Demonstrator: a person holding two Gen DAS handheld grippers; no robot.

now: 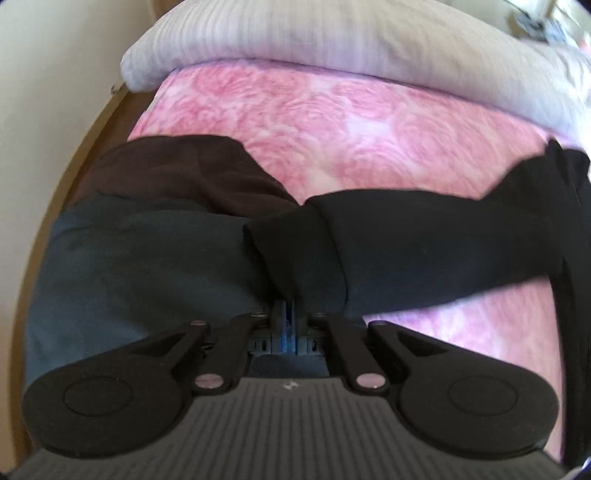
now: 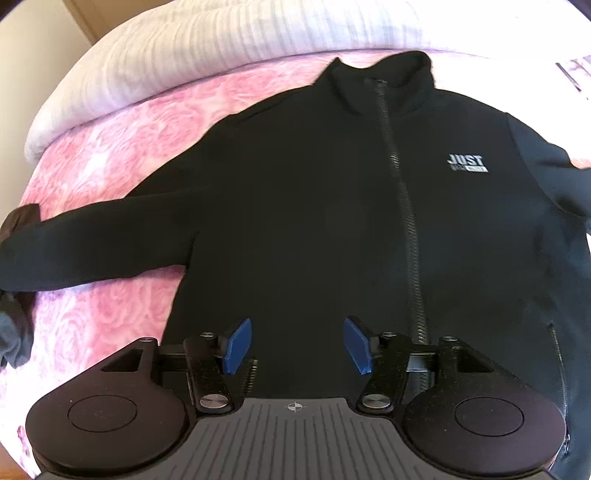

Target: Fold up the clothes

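A black zip-up jacket (image 2: 314, 206) with a white "JUST" logo (image 2: 467, 164) lies front-up on the pink bed cover, collar at the far side. Its left sleeve (image 2: 92, 240) stretches out to the left. In the left wrist view my left gripper (image 1: 287, 302) is shut on the sleeve's cuff (image 1: 291, 251), and the sleeve (image 1: 424, 251) runs off to the right. My right gripper (image 2: 295, 345) is open with blue pads (image 2: 238, 345) apart, just above the jacket's lower hem, left of the zipper (image 2: 406, 221).
The pink rose-patterned bed cover (image 1: 351, 129) has a pale striped duvet (image 1: 295, 33) bunched along the far side. A dark teal garment (image 1: 140, 266) and a dark brown garment (image 1: 177, 170) lie at the bed's left edge, beside a wooden frame (image 1: 99, 125) and a wall.
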